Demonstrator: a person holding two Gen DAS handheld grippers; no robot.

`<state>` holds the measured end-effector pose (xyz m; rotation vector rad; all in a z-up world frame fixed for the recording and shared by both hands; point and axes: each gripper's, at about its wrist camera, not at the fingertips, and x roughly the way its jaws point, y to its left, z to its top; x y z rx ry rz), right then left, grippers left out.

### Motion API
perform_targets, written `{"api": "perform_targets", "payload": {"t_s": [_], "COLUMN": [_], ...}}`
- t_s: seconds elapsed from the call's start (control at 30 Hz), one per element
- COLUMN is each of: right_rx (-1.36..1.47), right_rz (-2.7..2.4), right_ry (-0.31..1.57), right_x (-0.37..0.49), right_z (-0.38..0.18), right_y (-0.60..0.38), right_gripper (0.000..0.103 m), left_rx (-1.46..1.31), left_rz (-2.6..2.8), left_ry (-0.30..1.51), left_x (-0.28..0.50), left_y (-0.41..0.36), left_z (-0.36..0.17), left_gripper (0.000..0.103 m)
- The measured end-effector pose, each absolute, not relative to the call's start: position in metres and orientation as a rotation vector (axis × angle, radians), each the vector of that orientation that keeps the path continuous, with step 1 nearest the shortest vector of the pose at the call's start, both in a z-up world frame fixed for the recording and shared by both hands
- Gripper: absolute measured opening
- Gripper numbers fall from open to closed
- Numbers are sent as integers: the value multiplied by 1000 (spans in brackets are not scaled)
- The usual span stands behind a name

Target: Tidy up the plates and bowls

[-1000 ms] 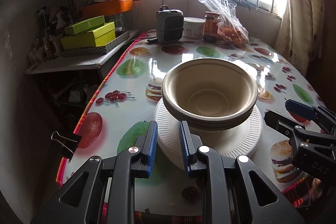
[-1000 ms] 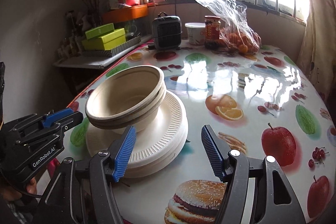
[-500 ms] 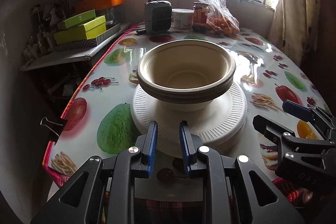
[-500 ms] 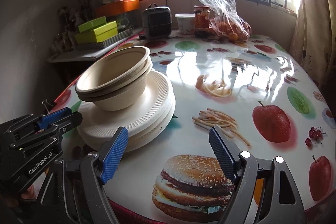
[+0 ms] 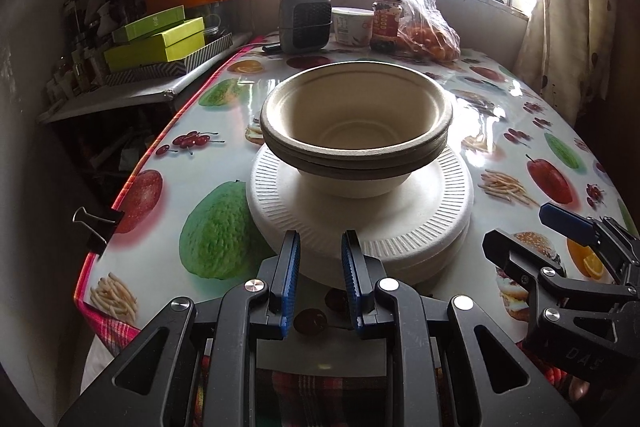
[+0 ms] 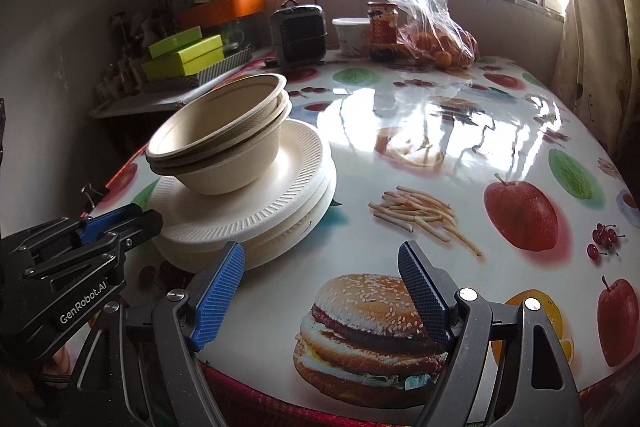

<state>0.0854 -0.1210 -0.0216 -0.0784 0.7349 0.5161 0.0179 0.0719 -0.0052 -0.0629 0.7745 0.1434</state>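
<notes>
Blue-padded right gripper [image 6: 320, 291] spread, empty, angled tableward

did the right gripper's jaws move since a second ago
Yes. The right gripper has just opened wider: its pads now bracket more of the printed burger, nothing between them.
</notes>
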Motion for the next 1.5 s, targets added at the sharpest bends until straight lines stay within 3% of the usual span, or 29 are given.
{"api": "perform_targets", "payload": {"t_s": [1.5], "right_rx": [-71], "right_rz": [516], "right_ry": [734], "right_x": [81], "right_z": [-25], "right_y": [-118], "right_gripper": [80], "left_rx": [-66], "left_rz": [138], "left_ry": [786], "left_x": [19], "left_y": [70], "left_z": [-8], "left_gripper": [22]}}
